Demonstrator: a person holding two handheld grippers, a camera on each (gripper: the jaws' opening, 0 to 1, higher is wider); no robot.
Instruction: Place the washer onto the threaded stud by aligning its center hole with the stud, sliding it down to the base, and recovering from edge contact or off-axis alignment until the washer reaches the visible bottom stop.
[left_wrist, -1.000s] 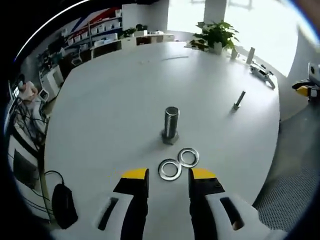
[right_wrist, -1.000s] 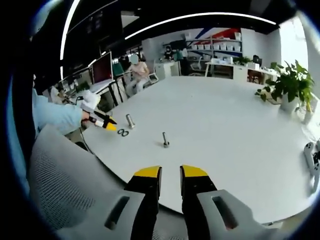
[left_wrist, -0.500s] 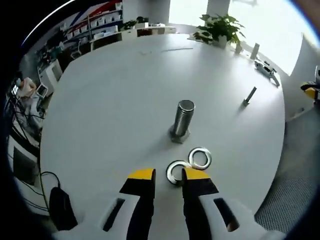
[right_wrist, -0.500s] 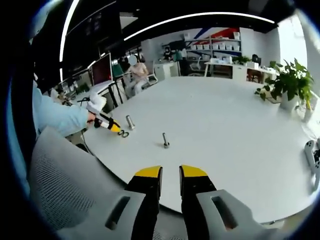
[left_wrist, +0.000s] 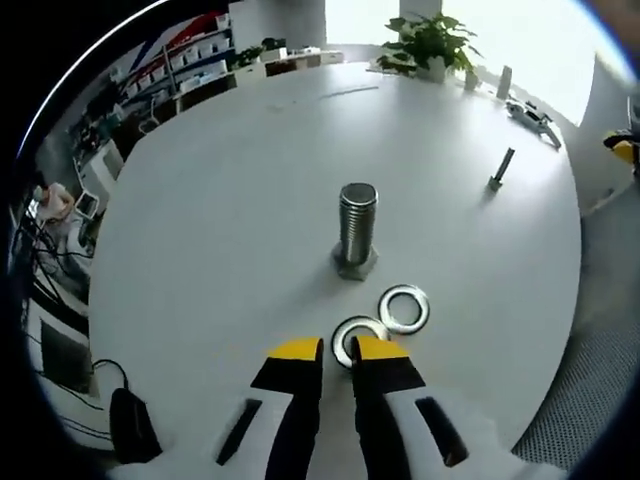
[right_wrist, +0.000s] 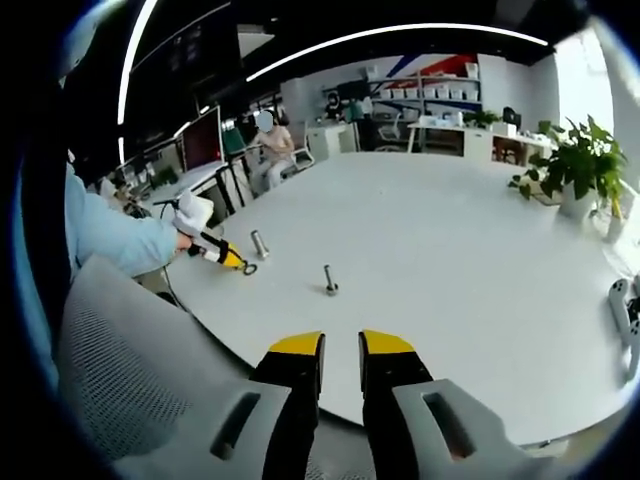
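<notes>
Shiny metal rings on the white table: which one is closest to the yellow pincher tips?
The flat steel washer right at the left gripper tips. The other steel washer lies farther off, beside the upright threaded stud.

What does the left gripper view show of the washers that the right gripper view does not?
Left gripper view: two separate washers, the near washer at the left gripper tips, the second washer beside it, both lying flat before the threaded stud. Right gripper view: a person's sleeve and the right gripper, its jaws apart over the table edge. Both: the stud, a smaller bolt, the white table.
</notes>
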